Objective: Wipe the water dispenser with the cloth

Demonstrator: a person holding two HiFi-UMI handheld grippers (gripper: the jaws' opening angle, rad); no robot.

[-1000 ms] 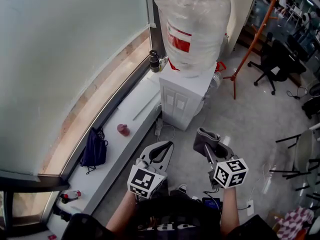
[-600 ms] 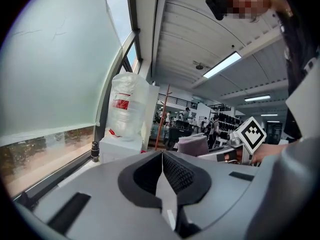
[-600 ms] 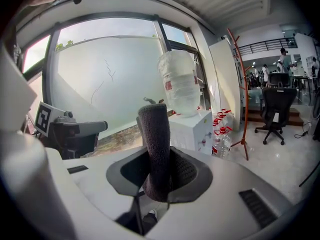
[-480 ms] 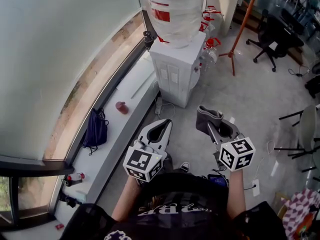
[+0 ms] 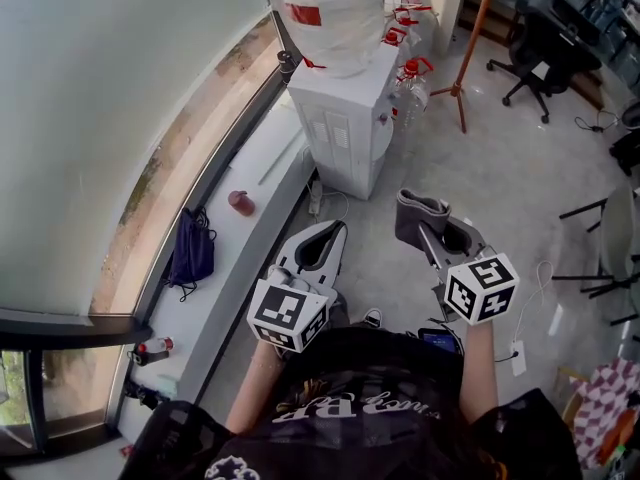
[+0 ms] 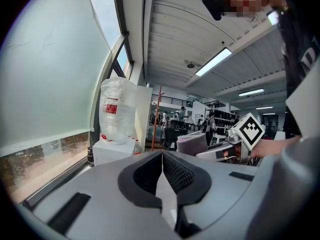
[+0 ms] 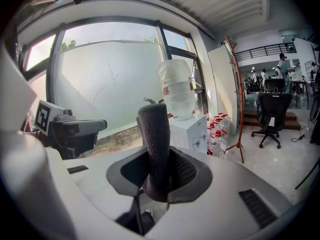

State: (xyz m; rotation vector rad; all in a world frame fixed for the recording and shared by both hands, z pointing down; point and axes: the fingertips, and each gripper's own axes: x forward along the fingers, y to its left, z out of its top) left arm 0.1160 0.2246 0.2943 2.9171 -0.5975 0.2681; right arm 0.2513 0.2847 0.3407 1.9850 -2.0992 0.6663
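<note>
Water dispenser (image 5: 345, 128) drifted up-frame | right gripper (image 7: 157, 176) clamped on cloth (image 7: 154, 134) (grey) | left gripper (image 5: 335, 230) jaws together

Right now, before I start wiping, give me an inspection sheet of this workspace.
Surface: white window ledge beside the grey floor.
Job's things: water dispenser against the ledge, large bottle on top; cloth held well short of it.
Clutter: dark bag and pink object on the ledge; red-capped bottles beside the dispenser.
Tools: left tool shut, empty; right tool shut on the cloth.
Cables: white cable at the dispenser's base.
Surroundings: office chair, coat stand.
</note>
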